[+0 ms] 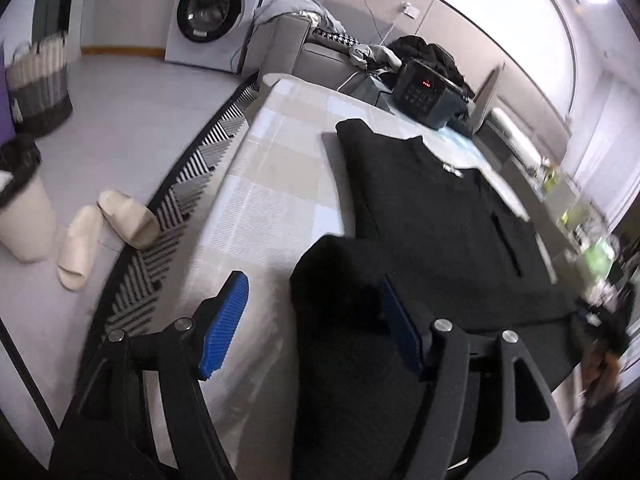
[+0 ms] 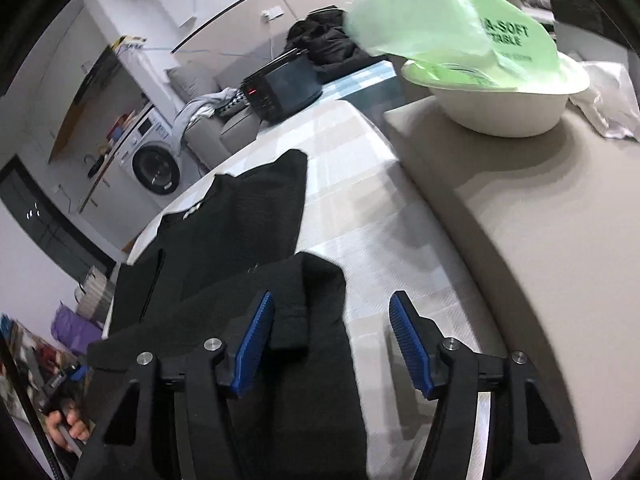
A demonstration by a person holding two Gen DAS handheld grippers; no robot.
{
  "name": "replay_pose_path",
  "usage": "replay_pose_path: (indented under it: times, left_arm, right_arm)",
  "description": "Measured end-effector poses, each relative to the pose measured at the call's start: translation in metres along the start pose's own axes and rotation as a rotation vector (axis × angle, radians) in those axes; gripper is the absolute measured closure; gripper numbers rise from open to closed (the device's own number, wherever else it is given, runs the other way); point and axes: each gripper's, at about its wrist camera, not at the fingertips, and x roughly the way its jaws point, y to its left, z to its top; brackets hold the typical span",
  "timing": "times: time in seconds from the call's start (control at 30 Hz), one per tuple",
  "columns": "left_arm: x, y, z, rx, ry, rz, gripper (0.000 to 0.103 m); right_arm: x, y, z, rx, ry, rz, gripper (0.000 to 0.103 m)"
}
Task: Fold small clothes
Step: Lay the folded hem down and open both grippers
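Observation:
A black knitted garment [image 1: 440, 220] lies flat on the table's pale checked cloth [image 1: 272, 184], neckline toward the far end. Its near hem is folded up over the body, forming a doubled flap [image 1: 340, 280]. My left gripper [image 1: 312, 326] is open, blue pads wide apart, with the flap's left corner lying between them, unpinched. In the right wrist view the same garment [image 2: 240, 232] shows its flap's right corner [image 2: 316, 280] between the pads of my right gripper [image 2: 334, 346], which is also open. The cloth rests loose on the table.
Beyond the garment sit a black device with red lights [image 1: 424, 88] and a dark clothes pile [image 1: 424, 50]. On a beige pad [image 2: 520, 200] to the right is a white bowl [image 2: 500, 108] under a green bag. A washing machine [image 1: 208, 12], slippers [image 1: 120, 216] and basket [image 1: 38, 80] occupy the floor to the left.

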Motion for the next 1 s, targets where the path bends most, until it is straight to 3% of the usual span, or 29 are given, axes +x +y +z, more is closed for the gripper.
replay_pose_path:
  times: [0.13,0.23,0.3,0.33,0.4,0.5,0.57,0.73,0.8,0.87,0.93,1.0]
  left_arm:
    - [0.015,-0.001,0.011,-0.054,0.019,-0.076,0.038]
    - [0.023,-0.005,0.015,-0.058,0.038,-0.098,0.038]
    - [0.034,-0.013,0.016,-0.02,0.065,-0.044,0.038]
    - [0.041,-0.017,0.016,0.005,0.096,-0.007,0.039]
    - [0.05,-0.024,0.014,0.042,0.119,0.037,0.051]
    - [0.047,-0.031,0.011,0.086,0.101,-0.014,0.08]
    - [0.039,-0.035,0.012,0.107,0.068,-0.027,0.085]
    - [0.011,-0.052,0.025,0.169,-0.037,-0.088,0.086]
    - [0.01,-0.056,0.03,0.181,-0.044,-0.082,0.086]
    - [0.026,-0.052,0.03,0.164,0.021,-0.04,0.085]
    - [0.044,-0.037,0.027,0.081,0.098,-0.016,0.082]
    - [0.049,-0.024,0.023,0.01,0.142,-0.004,0.068]
  right_arm:
    - [0.012,-0.001,0.012,0.044,0.028,0.112,0.041]
    - [0.026,0.008,0.018,0.019,0.061,0.143,0.041]
    - [0.033,0.015,0.019,-0.034,0.074,0.12,0.044]
    - [0.036,0.019,0.017,-0.066,0.082,0.087,0.051]
    - [0.038,0.025,0.013,-0.114,0.092,0.065,0.08]
    - [0.032,0.035,0.007,-0.184,0.063,0.081,0.09]
    - [0.022,0.04,0.007,-0.205,0.021,0.109,0.092]
    - [-0.009,0.051,0.02,-0.216,-0.115,0.202,0.094]
    - [-0.011,0.057,0.025,-0.241,-0.119,0.199,0.094]
    - [0.001,0.059,0.029,-0.24,-0.081,0.162,0.094]
    - [0.026,0.048,0.029,-0.183,0.037,0.092,0.089]
    - [0.039,0.034,0.026,-0.094,0.113,0.046,0.083]
